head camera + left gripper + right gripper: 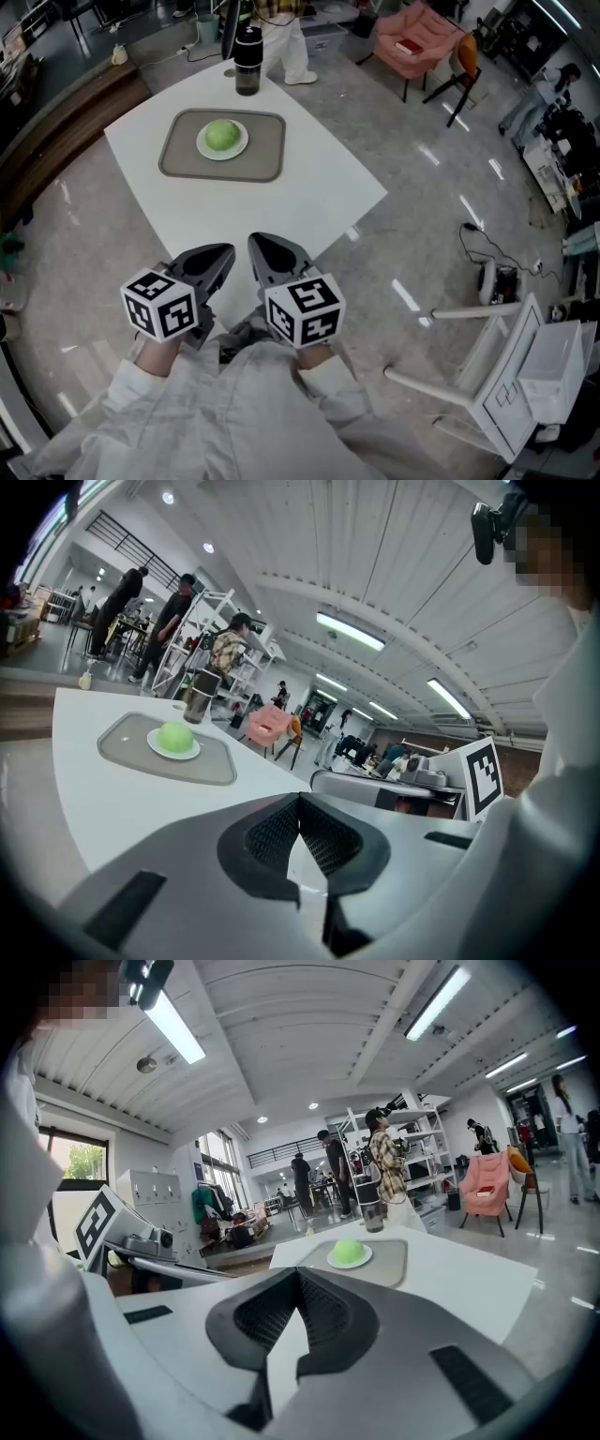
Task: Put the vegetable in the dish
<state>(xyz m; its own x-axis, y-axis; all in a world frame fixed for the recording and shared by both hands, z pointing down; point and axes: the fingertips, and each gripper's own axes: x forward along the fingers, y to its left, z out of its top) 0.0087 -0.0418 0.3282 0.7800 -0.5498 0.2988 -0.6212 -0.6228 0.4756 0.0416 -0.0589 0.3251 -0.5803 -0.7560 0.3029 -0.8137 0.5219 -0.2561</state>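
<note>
The vegetable (222,134) already sits in the dish (241,146) at the middle of the tray (267,161), so the placing looks done. Your left gripper (223,255) and right gripper (262,246) are both closed on nothing, well back from the tray. I'd judge nothing more is needed than holding them clear.

Left gripper (217,258) and right gripper (269,251) side by side, jaws together, empty, pointing slightly downward
</note>
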